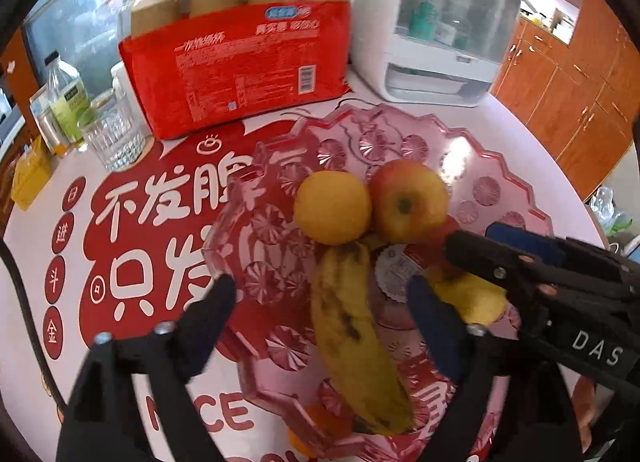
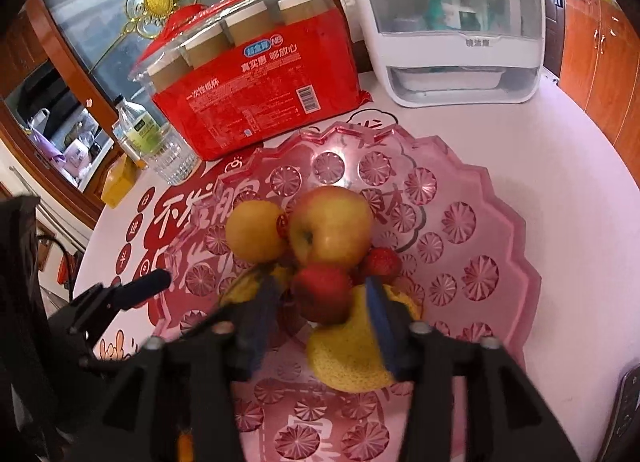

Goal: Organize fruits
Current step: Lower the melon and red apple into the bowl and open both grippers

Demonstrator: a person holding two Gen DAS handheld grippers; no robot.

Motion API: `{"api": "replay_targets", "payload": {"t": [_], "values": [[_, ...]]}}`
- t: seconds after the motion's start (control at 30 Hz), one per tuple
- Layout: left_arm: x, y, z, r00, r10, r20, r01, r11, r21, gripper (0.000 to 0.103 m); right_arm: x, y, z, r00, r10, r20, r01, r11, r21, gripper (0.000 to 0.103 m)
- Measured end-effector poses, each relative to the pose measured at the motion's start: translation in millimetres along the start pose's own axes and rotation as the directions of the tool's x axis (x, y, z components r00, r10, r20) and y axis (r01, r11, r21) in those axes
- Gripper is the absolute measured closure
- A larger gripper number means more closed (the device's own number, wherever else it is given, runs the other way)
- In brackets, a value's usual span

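A pink cut-pattern tray [image 1: 516, 178] on the round table holds an orange [image 1: 332, 208], a red-yellow apple [image 1: 408, 202], a spotted banana [image 1: 352, 334] and a lemon [image 1: 476, 298]. My left gripper [image 1: 324, 318] is open, its fingers wide on either side of the banana and clear of it. In the right wrist view my right gripper [image 2: 322, 314] is open just over the tray [image 2: 500, 222]. A strawberry [image 2: 320, 290] lies between its blue pads, untouched, on the lemon [image 2: 352, 358] below the apple [image 2: 332, 228]. A second strawberry [image 2: 382, 260] lies beside it.
Behind the tray stand a red pack of paper cups [image 1: 240, 62] and a white appliance with a clear lid [image 1: 440, 42]. A glass tumbler [image 1: 116, 138], a bottle [image 1: 68, 102] and a yellow box [image 1: 30, 178] sit at the left edge. Wooden cabinets [image 1: 560, 102] line the right.
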State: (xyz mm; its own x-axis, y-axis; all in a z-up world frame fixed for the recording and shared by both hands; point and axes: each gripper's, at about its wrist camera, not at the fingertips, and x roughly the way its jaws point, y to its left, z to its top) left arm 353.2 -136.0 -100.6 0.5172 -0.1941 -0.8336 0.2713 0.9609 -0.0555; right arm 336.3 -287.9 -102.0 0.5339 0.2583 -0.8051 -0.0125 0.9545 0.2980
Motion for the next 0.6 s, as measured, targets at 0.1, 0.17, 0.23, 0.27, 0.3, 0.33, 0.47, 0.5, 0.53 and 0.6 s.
{"api": "replay_targets", "payload": {"t": [0.1, 0.17, 0.23, 0.27, 0.3, 0.33, 0.47, 0.5, 0.53, 0.6], "values": [[-6, -13, -4, 0.997, 0.067, 0.035, -0.069, 0.996, 0.063, 0.004, -5, 5, 0, 0.999, -0.023, 0.025, 0.024, 0.999, -0.026, 0.044], [-9, -21, -7, 0.994, 0.097, 0.049, -0.102, 0.989, 0.104, 0.004, -7, 7, 0, 0.999, -0.029, 0.032, 0.03, 0.999, -0.039, 0.044], [-12, -24, -8, 0.993, 0.106, 0.055, -0.112, 0.986, 0.123, 0.004, -8, 10, 1, 0.999, -0.033, 0.037, 0.035, 0.998, -0.049, 0.044], [-14, -26, -9, 0.992, 0.108, 0.058, -0.115, 0.985, 0.129, 0.004, -8, 11, 1, 0.999, -0.037, 0.04, 0.039, 0.998, -0.054, 0.044], [-15, -27, -9, 0.992, 0.109, 0.06, -0.116, 0.984, 0.131, 0.004, -8, 11, 1, 0.998, -0.041, 0.043, 0.044, 0.997, -0.058, 0.044], [-17, -27, -10, 0.992, 0.11, 0.063, -0.117, 0.984, 0.132, 0.004, -9, 12, 1, 0.998, -0.046, 0.049, 0.049, 0.997, -0.061, 0.044], [-22, -26, -10, 0.993, 0.097, 0.061, -0.103, 0.988, 0.117, 0.004, -13, 13, 0, 0.996, -0.058, 0.067, 0.063, 0.995, -0.074, 0.044], [-23, -25, -10, 0.994, 0.092, 0.06, -0.099, 0.989, 0.113, 0.004, -14, 13, -1, 0.996, -0.061, 0.07, 0.066, 0.995, -0.075, 0.044], [-24, -25, -10, 0.994, 0.089, 0.058, -0.095, 0.99, 0.109, 0.004, -15, 13, -1, 0.995, -0.064, 0.074, 0.069, 0.995, -0.076, 0.044], [-27, -24, -11, 0.995, 0.084, 0.06, -0.09, 0.991, 0.104, 0.004, -17, 13, -1, 0.995, -0.065, 0.079, 0.071, 0.995, -0.077, 0.044]]}}
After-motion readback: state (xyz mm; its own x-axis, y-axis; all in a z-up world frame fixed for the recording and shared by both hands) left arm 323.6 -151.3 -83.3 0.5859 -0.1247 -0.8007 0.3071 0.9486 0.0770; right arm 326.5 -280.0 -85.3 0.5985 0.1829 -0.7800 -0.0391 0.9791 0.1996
